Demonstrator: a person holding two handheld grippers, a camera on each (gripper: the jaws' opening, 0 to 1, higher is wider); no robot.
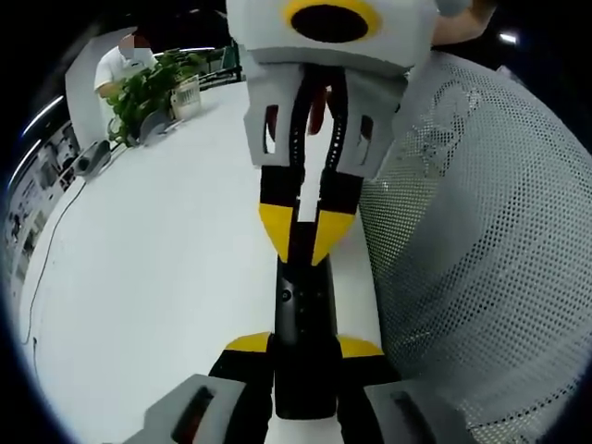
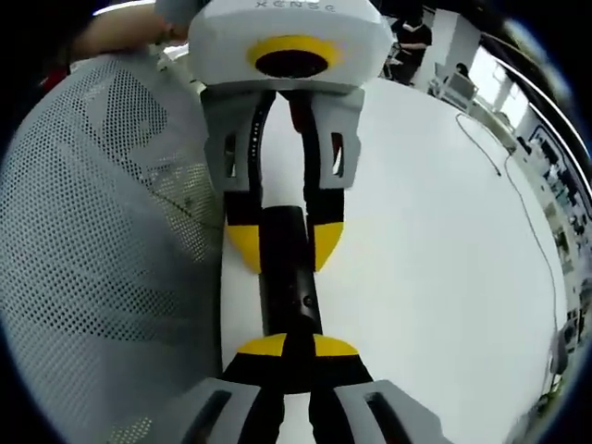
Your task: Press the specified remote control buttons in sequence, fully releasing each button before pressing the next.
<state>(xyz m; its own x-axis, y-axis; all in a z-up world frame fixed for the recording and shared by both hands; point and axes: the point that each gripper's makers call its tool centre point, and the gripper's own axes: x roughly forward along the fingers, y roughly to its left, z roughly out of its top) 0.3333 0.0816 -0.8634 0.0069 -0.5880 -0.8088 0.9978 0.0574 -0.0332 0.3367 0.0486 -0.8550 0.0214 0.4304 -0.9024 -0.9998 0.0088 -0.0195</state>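
Table [image 1: 166, 250], white, carried everything; grey mesh cover [image 1: 490, 240] lay beside. Remote [image 1: 302, 324], black, lay on table between both grippers. Left gripper [image 1: 303, 356] pinched its near end; right gripper [image 1: 303, 242], fingers [image 1: 277, 227] nearly together, touched its far end. Plant [image 1: 153, 88] stood far off.

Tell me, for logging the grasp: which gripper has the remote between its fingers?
The left gripper: its fingers straddle the black remote; the right gripper has fingers closed together against it.
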